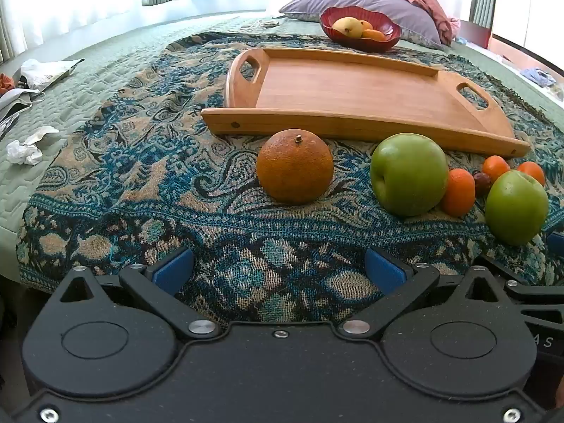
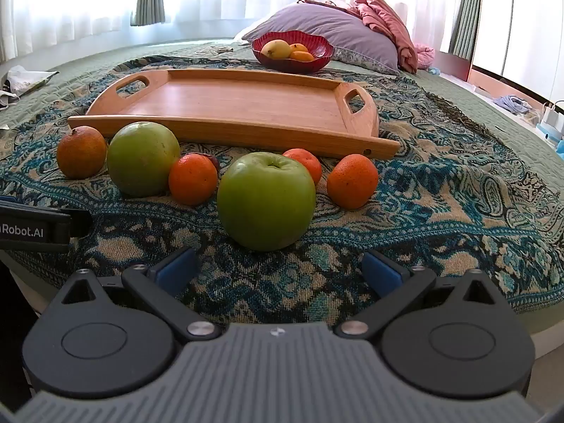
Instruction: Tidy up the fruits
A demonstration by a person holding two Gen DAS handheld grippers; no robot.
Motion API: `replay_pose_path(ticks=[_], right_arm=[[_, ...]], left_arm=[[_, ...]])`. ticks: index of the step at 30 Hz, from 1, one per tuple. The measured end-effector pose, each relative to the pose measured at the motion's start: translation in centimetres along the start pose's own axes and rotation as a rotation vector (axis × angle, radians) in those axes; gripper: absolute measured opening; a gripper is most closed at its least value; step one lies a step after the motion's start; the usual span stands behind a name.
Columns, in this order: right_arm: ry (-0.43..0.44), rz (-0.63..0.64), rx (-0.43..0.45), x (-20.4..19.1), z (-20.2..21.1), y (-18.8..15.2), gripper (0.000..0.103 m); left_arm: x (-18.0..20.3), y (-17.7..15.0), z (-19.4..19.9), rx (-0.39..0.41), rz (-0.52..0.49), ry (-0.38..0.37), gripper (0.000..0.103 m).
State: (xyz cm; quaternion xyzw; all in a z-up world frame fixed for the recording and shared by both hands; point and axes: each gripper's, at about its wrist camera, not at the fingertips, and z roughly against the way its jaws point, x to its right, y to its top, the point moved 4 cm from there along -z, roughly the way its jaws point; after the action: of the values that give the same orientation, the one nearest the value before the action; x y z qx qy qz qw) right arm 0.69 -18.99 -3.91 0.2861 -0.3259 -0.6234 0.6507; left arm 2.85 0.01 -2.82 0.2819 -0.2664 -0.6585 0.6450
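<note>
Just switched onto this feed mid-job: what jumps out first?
A row of loose fruit lies on the patterned blanket, a big green apple nearest the open right gripper and a brown orange ahead of the open left gripper. Behind them sits a bare wooden tray, and beyond it a red bowl holding yellow and orange fruit.

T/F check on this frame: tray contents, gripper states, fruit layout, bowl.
1. The rectangular wooden tray holds two apples. False: it holds nothing.
2. Both the left gripper and right gripper are open and hold nothing. True.
3. The dark red ribbed bowl holds yellow and orange fruit. True.
4. The nearer green apple sits inside the bowl. False: it rests on the patterned blue blanket, in front of the tray.
5. The brownish-orange large orange lies in front of the tray. True.
</note>
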Motion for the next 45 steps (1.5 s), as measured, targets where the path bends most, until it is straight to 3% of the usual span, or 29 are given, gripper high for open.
replay_pose_path(ticks=[45], right_arm=[[0.000, 0.001, 0.002, -0.01, -0.03, -0.04, 0.103]], left_arm=[[0.00, 0.00, 0.03, -0.002, 0.010, -0.009, 0.103]])
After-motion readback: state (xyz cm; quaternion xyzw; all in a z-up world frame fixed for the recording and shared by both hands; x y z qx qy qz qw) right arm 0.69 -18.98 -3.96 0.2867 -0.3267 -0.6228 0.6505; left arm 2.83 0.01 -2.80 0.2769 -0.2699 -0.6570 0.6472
